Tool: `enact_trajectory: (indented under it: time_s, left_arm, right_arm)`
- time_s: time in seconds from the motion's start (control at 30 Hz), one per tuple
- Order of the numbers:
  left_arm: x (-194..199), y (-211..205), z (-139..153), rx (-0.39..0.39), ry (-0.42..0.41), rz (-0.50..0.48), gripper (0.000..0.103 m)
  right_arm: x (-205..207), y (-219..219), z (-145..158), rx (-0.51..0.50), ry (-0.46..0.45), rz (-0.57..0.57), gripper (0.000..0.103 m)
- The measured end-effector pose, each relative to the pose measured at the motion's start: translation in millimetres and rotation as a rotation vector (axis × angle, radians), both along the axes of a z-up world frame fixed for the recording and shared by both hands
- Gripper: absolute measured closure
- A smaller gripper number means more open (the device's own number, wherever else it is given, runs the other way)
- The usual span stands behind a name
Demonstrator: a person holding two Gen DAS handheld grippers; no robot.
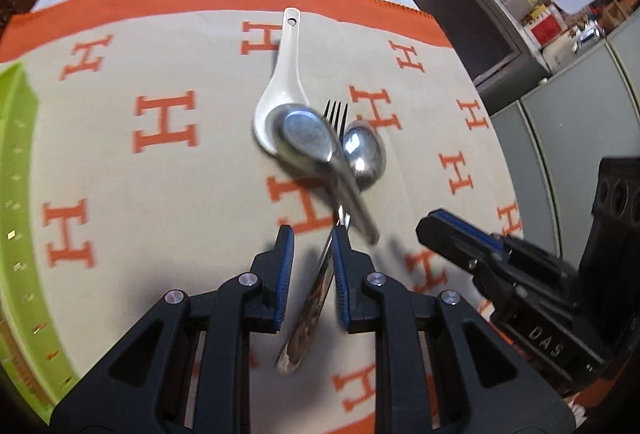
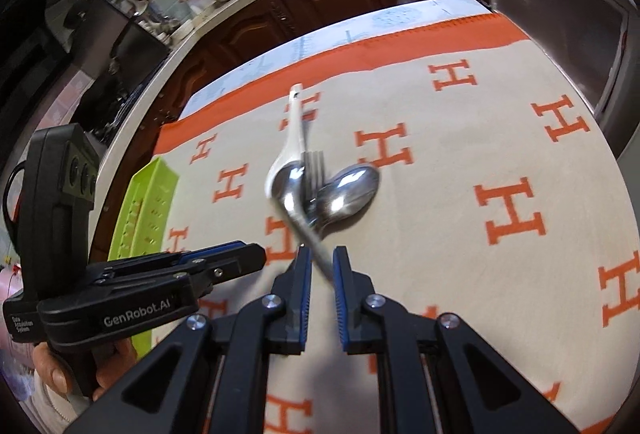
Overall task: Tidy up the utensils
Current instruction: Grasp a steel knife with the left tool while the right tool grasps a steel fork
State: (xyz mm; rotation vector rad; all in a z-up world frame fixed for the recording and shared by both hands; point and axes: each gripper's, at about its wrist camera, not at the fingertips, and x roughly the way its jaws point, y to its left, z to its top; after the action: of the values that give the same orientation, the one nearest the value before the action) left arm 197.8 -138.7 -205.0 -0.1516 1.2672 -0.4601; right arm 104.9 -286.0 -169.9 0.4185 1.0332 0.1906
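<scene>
Several utensils are piled mid-cloth. A white ceramic spoon (image 1: 284, 74) (image 2: 294, 138) points away. A blurred steel spoon (image 1: 308, 138) (image 2: 292, 190) rests its bowl on the white one. A fork (image 1: 336, 114) (image 2: 314, 170) and a second steel spoon (image 1: 362, 154) (image 2: 348, 194) lie beside them. My left gripper (image 1: 313, 246) (image 2: 256, 254) has its jaws slightly apart; the fork's patterned handle runs between them, against the right pad. My right gripper (image 2: 322, 262) (image 1: 428, 226) is also narrowly open. The blurred spoon's handle end lies between its fingertips, not clamped.
A lime-green slotted tray (image 1: 20, 154) (image 2: 148, 202) sits at the left edge of the H-patterned cloth (image 2: 480, 154). A hand (image 2: 52, 374) holds the left gripper. Dark wooden cabinets (image 2: 340, 2) and a cluttered counter lie beyond the table.
</scene>
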Motion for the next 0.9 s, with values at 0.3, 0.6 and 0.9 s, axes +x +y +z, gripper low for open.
enact_trajectory:
  time_s: [0.3, 0.6, 0.9]
  left_arm:
    - [25.6, -16.0, -21.0, -0.121, 0.004, 0.034, 0.087]
    - [31.7, -14.6, -23.3, -0.185, -0.033, 0.075, 0.087]
    - [36.8, -12.7, -27.6, -0.201, -0.048, 0.103, 0.087]
  right_arm:
    - [15.8, -1.4, -24.5, -0.026, 0.026, 0.011, 0.092]
    - [17.0, 12.0, -34.2, -0.023, 0.046, 0.060, 0.092]
    - [12.8, 22.7, -34.5, -0.022, 0.053, 0.089, 0.092]
